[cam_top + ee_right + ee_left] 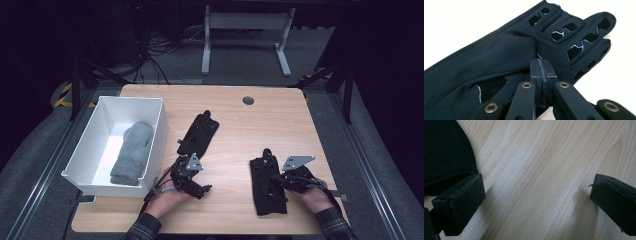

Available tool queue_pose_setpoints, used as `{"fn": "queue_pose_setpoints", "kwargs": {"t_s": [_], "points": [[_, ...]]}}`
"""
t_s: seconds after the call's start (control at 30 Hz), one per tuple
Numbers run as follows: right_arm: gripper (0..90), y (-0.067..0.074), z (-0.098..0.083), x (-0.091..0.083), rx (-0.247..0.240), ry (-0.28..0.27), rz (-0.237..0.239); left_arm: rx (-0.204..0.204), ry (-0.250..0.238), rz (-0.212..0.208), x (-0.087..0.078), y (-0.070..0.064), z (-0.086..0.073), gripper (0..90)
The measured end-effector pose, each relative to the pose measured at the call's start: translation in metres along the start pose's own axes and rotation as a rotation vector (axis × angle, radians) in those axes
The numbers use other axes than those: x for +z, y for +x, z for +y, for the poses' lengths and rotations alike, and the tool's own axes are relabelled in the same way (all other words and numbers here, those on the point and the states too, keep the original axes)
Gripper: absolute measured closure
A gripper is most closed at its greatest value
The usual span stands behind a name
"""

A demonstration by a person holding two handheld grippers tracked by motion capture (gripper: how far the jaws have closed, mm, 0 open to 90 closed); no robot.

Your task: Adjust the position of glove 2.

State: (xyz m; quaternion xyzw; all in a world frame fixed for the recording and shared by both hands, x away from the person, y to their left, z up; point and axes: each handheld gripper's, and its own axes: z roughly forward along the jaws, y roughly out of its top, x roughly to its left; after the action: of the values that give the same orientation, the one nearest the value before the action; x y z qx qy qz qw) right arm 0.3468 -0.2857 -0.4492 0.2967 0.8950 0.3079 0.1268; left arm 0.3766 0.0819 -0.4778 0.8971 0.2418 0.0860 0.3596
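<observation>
Two black gloves lie on the wooden table [235, 130]. One black glove [199, 133] lies left of centre, and its rounded edge [444, 152] sits just beyond the left jaw in the left gripper view. My left gripper [192, 176] [537, 197] hovers open over bare wood below that glove, holding nothing. The other black glove [267, 187] [499, 57], with glossy grip patches, lies front right. My right gripper [281, 180] [541, 67] is shut on this glove's fabric, which folds and bunches toward the jaw tips.
A white bin [161, 117] stands at the table's left edge with a grey mitten [132, 152] inside. A round cable hole [248, 100] sits near the far edge. Beyond the table are a desk frame [245, 30] and cables on the floor.
</observation>
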Motion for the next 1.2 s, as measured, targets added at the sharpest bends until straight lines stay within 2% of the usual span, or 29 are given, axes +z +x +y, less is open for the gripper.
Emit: {"fn": "queue_pose_setpoints", "kwargs": {"t_s": [0.13,0.27,0.3,0.33,0.4,0.43,0.53,0.57,0.6,0.63,0.7,0.73,0.77,0.9,1.0,1.2], "points": [[90.0,0.012,-0.003,-0.002,-0.005,-0.004,0.029,0.0,0.0,0.0,0.0,0.0,0.0,0.3],[90.0,0.017,-0.005,-0.004,-0.006,-0.008,0.031,0.0,0.0,0.0,0.0,0.0,0.0,0.2],[88.5,0.017,-0.006,-0.005,-0.007,-0.012,0.029,0.0,-0.001,-0.001,0.0,0.0,0.0,0.3],[83.1,0.017,-0.005,-0.007,-0.001,-0.025,0.032,0.0,0.0,0.0,0.0,0.0,0.0,0.3],[79.8,0.012,-0.005,-0.013,0.019,-0.065,0.027,0.0,0.0,0.0,0.0,0.0,0.0,0.3],[76.1,0.009,-0.005,-0.018,0.03,-0.092,0.013,0.0,0.0,0.0,0.0,0.0,0.0,0.2],[64.7,-0.003,-0.011,-0.024,0.076,-0.122,-0.045,0.0,0.0,0.0,0.0,0.0,0.0,0.3],[60.8,-0.007,-0.014,-0.024,0.09,-0.125,-0.061,0.0,0.0,0.0,0.0,0.0,0.0,0.2],[60.8,-0.007,-0.014,-0.024,0.09,-0.125,-0.061,0.0,0.0,0.0,0.0,0.0,0.0,0.3],[47.8,-0.023,-0.025,-0.025,0.143,-0.133,-0.126,0.0,0.0,0.0,0.0,0.0,0.0,0.3],[44.8,-0.028,-0.028,-0.025,0.157,-0.136,-0.136,0.0,-0.001,0.0,0.0,0.0,0.0,0.3],[40.6,-0.034,-0.032,-0.025,0.182,-0.138,-0.147,-0.001,-0.002,0.0,0.0,0.0,0.0,0.3],[36.8,-0.042,-0.038,-0.024,0.21,-0.14,-0.17,0.0,-0.001,0.0,0.0,0.0,0.0,0.2],[25.0,-0.055,-0.049,-0.02,0.252,-0.119,-0.221,0.0,-0.001,0.0,0.0,0.0,0.0,0.1],[21.9,-0.058,-0.052,-0.018,0.27,-0.122,-0.231,0.0,-0.001,0.001,0.0,0.0,0.0,0.1],[16.8,-0.059,-0.054,-0.017,0.275,-0.134,-0.241,-0.017,0.003,0.01,-0.001,0.0,0.002,2.5]]}}
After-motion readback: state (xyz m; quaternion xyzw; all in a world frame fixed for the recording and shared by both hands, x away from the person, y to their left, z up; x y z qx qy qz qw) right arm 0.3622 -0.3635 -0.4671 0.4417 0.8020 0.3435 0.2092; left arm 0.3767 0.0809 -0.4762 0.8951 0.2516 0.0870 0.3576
